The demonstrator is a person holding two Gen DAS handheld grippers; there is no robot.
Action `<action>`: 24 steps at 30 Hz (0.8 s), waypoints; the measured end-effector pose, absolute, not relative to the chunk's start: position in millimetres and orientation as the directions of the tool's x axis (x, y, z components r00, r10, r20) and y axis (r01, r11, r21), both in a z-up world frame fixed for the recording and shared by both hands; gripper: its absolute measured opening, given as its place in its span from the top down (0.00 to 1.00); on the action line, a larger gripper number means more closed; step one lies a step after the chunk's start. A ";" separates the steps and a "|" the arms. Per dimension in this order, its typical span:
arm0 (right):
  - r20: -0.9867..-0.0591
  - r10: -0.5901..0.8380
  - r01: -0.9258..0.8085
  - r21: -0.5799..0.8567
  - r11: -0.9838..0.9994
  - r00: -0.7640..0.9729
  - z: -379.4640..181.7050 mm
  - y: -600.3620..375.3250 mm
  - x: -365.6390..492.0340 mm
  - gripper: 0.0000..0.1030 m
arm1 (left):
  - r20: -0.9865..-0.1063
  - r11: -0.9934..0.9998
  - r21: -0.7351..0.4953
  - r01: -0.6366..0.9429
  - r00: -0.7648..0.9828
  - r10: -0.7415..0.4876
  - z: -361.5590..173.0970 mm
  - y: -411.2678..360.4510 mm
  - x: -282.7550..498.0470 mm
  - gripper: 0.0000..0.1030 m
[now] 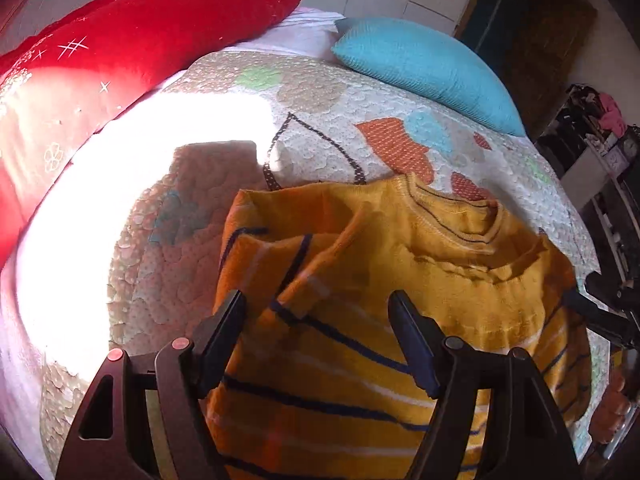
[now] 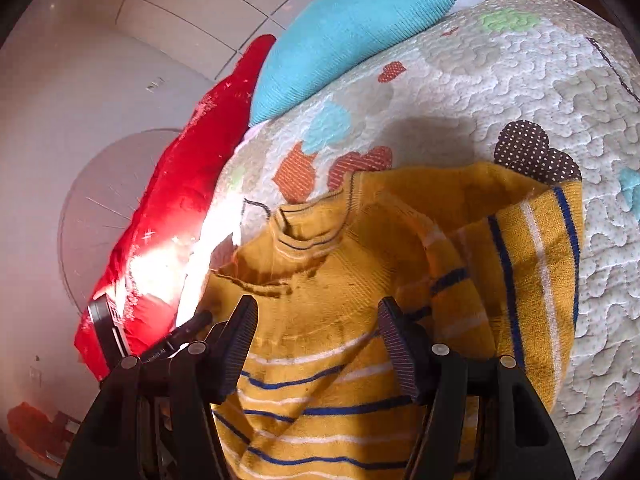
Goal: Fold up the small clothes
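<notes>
Black left tool (image 1: pixel 316 340) and right tool (image 2: pixel 316 344): jaws spread wide, gripping nothing, both poised over mustard striped sweater (image 1: pixel 460 300). Sweater lies on quilted bedspread (image 1: pixel 340 120), one sleeve (image 2: pixel 536 264) folded over the body. Beyond: turquoise pillow (image 1: pixel 424 64), red pillow (image 1: pixel 140 40).
</notes>
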State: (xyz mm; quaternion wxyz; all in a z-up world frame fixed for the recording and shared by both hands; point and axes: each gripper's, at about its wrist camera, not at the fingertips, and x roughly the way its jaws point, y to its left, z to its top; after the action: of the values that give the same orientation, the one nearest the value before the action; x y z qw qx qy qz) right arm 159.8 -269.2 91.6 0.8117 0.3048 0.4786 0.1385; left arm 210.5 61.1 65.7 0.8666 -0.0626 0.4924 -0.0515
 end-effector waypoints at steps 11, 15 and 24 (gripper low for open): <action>-0.746 0.378 0.173 0.544 0.821 0.549 96.7 -307.9 168.5 0.36 | -0.826 0.926 -0.340 -0.164 0.523 -0.211 73.9 133.9 216.2 0.30; -0.748 0.366 0.098 0.494 0.864 0.554 115.4 -314.0 112.9 0.33 | -0.793 0.921 -0.384 -0.061 0.533 -0.295 88.3 142.4 169.9 0.29; -0.787 0.351 0.063 0.440 0.896 0.507 83.6 -310.2 7.9 0.37 | -0.814 0.919 -0.387 0.076 0.440 -0.379 40.9 137.4 87.0 0.23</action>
State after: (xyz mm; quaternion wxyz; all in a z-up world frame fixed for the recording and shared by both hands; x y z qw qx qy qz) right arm 7.9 -310.2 83.6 0.8420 0.2115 0.4889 0.0854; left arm 87.0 137.4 40.9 0.8356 -0.1483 0.5110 -0.1363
